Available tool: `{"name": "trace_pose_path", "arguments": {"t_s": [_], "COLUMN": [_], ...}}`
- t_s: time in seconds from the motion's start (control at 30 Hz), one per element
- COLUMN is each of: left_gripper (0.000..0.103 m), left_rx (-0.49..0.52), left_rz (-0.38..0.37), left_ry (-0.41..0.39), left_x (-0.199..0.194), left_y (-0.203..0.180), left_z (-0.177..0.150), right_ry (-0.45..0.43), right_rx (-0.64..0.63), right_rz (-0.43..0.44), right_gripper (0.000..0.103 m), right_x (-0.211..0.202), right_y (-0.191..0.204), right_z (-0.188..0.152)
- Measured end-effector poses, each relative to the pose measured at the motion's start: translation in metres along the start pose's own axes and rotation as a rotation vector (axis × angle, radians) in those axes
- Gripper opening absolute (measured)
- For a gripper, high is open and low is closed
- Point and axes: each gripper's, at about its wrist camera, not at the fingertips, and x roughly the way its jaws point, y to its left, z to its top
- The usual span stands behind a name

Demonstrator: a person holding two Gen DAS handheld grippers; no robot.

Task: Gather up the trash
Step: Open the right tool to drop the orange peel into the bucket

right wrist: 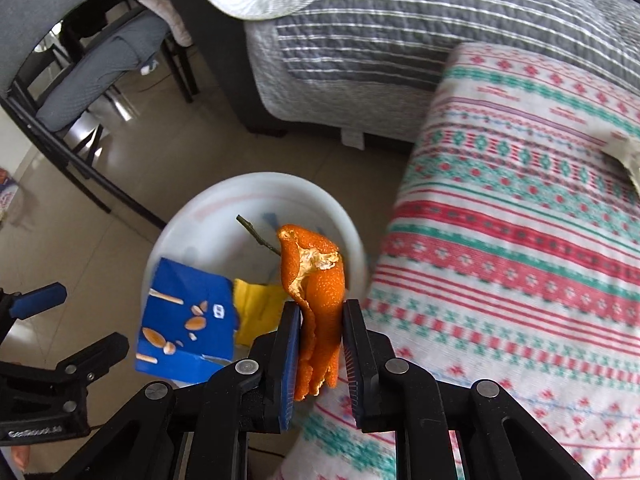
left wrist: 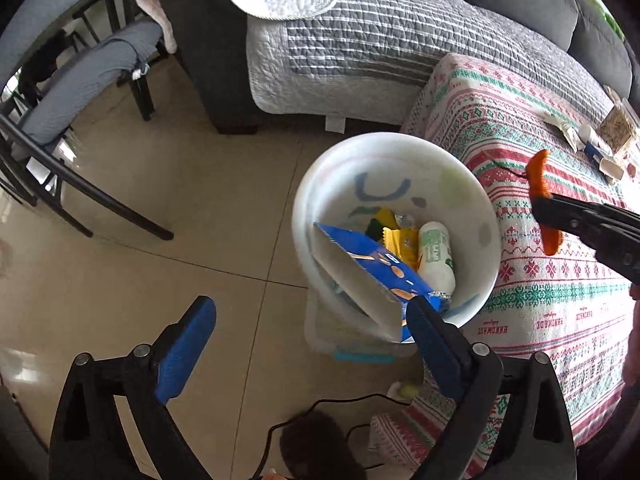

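The right claw (right wrist: 320,304) pinches curled orange peel (right wrist: 316,280) beside the round white bin (right wrist: 192,216), already part-filled; scraps (left wrist: 576,136) remain beyond. The left claw (left wrist: 312,320) gapes empty.

both wrist views steeply down, sharing white bin (left wrist: 472,200)

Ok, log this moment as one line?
left tool: open, by bin | right tool: shut on peel, near bin | blue box: in bin
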Motion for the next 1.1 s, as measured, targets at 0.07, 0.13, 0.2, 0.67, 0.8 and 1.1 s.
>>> {"name": "trace_pose_path", "arguments": {"t_s": [0.07, 0.13, 0.2, 0.67, 0.8, 1.1], "left_gripper": [0.098, 0.099, 0.103, 0.103, 0.103, 0.103], "left_rx": [-0.003, -0.005, -0.008, -0.008, -0.008, 0.016], "left_rz": [0.001, 0.005, 0.006, -0.019, -0.043, -0.110], "left_ry": [-0.005, -0.010, -0.020, -0.078, -0.092, -0.119], "left_x": [-0.002, -0.002, -0.003, -0.021, -0.028, -0.036], "left_y": [0.003, 0.006, 0.008, 0.001, -0.010, -0.054], "left_z": [-0.001, 0.000, 0.000, 0.004, 0.008, 0.022], "right_ry": [-0.009, -0.023, -0.036, -0.087, -0.095, -0.106], "right_rx": [-0.011, -0.007, 0.013, 0.100, 0.121, 0.211], "right_rz": [0.003, 0.018, 0.040, -0.036, -0.069, -0.149], "right_gripper": [0.021, 0.024, 0.049, 0.084, 0.087, 0.090], "right_x": [0.004, 0.006, 0.007, -0.029, -0.043, -0.081], "right_y": [0.004, 0.005, 0.003, -0.025, -0.043, -0.096], "right_z": [0.000, 0.001, 0.002, 0.000, -0.003, -0.015]}}
